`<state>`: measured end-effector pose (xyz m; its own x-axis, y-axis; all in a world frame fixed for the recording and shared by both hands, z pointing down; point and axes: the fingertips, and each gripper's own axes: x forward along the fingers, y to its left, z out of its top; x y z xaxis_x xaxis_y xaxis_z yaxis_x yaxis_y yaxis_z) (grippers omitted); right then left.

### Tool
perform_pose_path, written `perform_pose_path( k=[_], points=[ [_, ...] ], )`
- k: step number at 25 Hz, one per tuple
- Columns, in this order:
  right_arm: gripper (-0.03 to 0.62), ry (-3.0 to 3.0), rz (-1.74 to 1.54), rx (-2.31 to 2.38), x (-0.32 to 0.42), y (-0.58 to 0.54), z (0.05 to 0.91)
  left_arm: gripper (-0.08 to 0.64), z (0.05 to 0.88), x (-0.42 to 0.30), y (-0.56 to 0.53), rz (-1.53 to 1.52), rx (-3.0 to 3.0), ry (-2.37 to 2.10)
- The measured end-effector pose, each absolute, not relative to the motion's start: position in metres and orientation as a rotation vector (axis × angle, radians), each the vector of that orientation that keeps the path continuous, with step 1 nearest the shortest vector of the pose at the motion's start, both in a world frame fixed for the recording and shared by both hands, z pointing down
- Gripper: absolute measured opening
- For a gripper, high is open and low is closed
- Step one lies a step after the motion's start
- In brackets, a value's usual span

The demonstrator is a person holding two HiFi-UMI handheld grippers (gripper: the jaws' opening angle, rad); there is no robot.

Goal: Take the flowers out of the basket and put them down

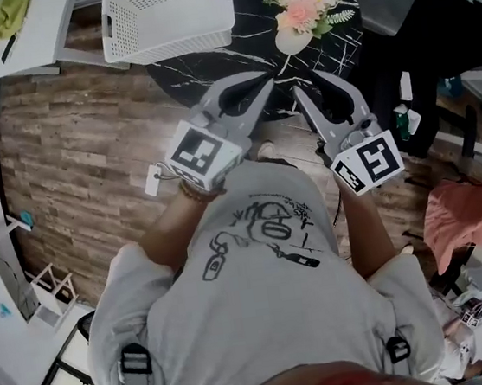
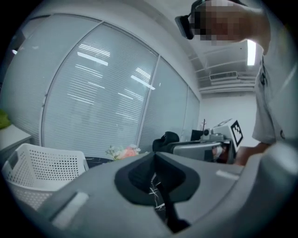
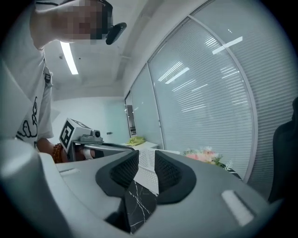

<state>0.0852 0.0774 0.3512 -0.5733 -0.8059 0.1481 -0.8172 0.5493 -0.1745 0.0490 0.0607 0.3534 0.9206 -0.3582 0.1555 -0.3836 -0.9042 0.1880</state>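
Observation:
A pink and white bunch of flowers point(image 1: 301, 5) lies on the black marble table point(image 1: 208, 69), to the right of the white plastic basket point(image 1: 167, 18) and outside it. Both grippers are held up in front of the person's chest, short of the table's near edge. My left gripper point(image 1: 269, 79) has its tips together with nothing between them; in the left gripper view the jaws point(image 2: 155, 155) meet, with the flowers point(image 2: 122, 151) and basket point(image 2: 42, 172) beyond. My right gripper point(image 1: 308, 83) shows a narrow, empty gap point(image 3: 146, 155), and the flowers point(image 3: 205, 155) lie ahead to the right.
The table stands on a wood-plank floor point(image 1: 79, 155). A white desk with a yellow-green thing point(image 1: 6, 16) is at the top left. A black chair point(image 1: 431, 33) and a pink cloth point(image 1: 466, 212) are on the right. A glass wall with blinds point(image 2: 102, 93) runs behind the table.

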Motion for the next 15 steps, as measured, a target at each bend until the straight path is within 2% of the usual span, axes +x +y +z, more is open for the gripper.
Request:
perform_pose_path(
  k=[11, 15],
  points=[
    [0.034, -2.82, 0.262, 1.343, 0.05, 0.119, 0.273, 0.002, 0.274, 0.021, 0.117, 0.009, 2.891, -0.621],
    [0.026, -2.843, 0.253, 1.289, 0.035, 0.129, 0.258, 0.002, 0.261, 0.015, 0.127, -0.018, 2.898, -0.643]
  ],
)
